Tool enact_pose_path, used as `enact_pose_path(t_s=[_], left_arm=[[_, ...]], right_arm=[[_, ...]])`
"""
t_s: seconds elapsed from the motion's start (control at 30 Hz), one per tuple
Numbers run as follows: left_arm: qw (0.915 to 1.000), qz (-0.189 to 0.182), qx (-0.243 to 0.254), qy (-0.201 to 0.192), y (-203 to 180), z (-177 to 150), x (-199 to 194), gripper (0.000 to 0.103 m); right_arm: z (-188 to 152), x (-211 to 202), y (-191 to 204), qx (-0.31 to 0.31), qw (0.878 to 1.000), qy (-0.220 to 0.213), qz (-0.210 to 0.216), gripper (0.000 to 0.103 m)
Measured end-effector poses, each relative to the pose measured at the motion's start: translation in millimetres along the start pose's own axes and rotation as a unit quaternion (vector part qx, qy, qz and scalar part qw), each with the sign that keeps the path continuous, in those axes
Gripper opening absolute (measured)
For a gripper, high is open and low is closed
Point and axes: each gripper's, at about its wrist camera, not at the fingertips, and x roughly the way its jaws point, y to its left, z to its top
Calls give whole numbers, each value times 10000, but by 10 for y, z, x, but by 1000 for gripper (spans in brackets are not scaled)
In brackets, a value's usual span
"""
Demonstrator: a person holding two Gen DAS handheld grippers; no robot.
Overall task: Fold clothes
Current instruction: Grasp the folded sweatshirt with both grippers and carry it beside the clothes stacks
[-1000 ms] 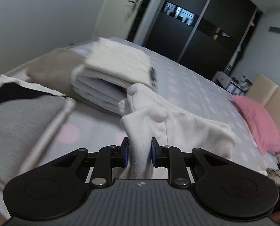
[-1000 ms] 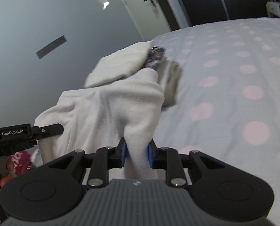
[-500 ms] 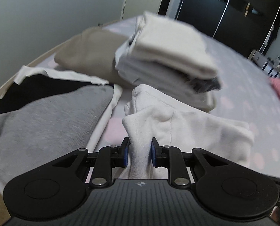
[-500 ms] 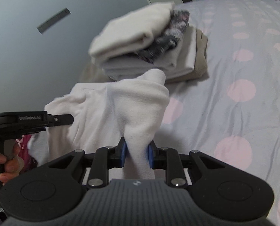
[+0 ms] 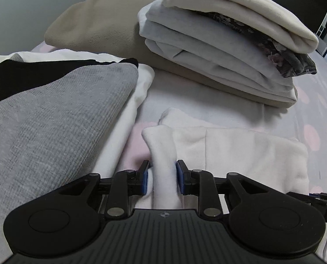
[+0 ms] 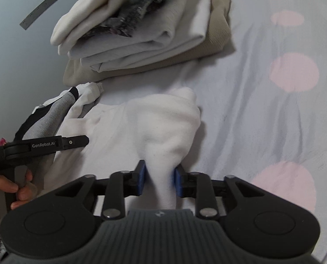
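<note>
A folded white fleece garment (image 5: 240, 154) lies on the dotted bedsheet (image 6: 262, 110); it also shows in the right wrist view (image 6: 154, 118). My left gripper (image 5: 162, 180) is shut on the garment's left near corner. My right gripper (image 6: 159, 180) is shut on its right near corner. The garment rests low on the bed between a grey folded piece and a stack of folded clothes. The left gripper also shows from the side in the right wrist view (image 6: 75, 142).
A stack of folded clothes (image 5: 218, 44), cream on top and tan at the bottom, sits just beyond the garment; it also shows in the right wrist view (image 6: 145, 33). A grey, black and white folded pile (image 5: 53, 114) lies to the left.
Both grippers have carried the white garment forward and down, from held up in the air to resting on the sheet close to the stack. Both stay shut on it.
</note>
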Motion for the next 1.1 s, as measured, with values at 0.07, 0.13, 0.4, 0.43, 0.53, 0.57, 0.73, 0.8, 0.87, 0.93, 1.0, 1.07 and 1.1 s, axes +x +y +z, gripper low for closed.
enact_pose_path(t_s=[0.07, 0.13, 0.4, 0.43, 0.53, 0.57, 0.73, 0.8, 0.87, 0.93, 1.0, 1.07, 1.1], left_arm=[[10000, -42, -7, -53, 5, 0, -26, 26], [9997, -135, -85, -167, 32, 22, -97, 26], [9981, -296, -414, -333, 119, 94, -70, 28], [9985, -249, -351, -350, 95, 102, -50, 24], [9994, -66, -159, -309, 37, 109, 21, 14], [9994, -46, -111, -319, 29, 105, 24, 13], [9975, 113, 229, -659, -66, 135, -148, 8], [9961, 252, 468, -698, -142, 136, -153, 8], [9955, 360, 638, -593, -184, 116, -85, 8], [9948, 453, 761, -500, -185, 90, -12, 8], [9939, 541, 862, -421, -189, 69, 38, 9], [9924, 649, 983, -368, -205, 46, 71, 13], [9903, 747, 1106, -390, -238, 29, 72, 16]], right_arm=[[18, -44, -79, 209, 9997, 1, 130, 47], [86, -102, -175, 494, 9985, -101, 230, 57], [405, -18, -494, 1530, 9855, -81, 732, 67], [430, 18, -514, 1594, 9838, -35, 825, 64], [464, 103, -536, 1700, 9804, 90, 988, 38], [478, 96, -518, 1604, 9825, 66, 947, 33], [448, -128, -13, -505, 9969, -432, 424, 29], [385, -130, 236, -1508, 9870, -559, -27, 29], [347, -57, 359, -1994, 9777, -520, -403, 29], [367, 0, 319, -1905, 9794, -438, -506, 29], [377, 54, 289, -1866, 9799, -338, -618, 29], [373, 88, 275, -1859, 9797, -271, -700, 30], [368, 86, 281, -1857, 9795, -250, -744, 30]])
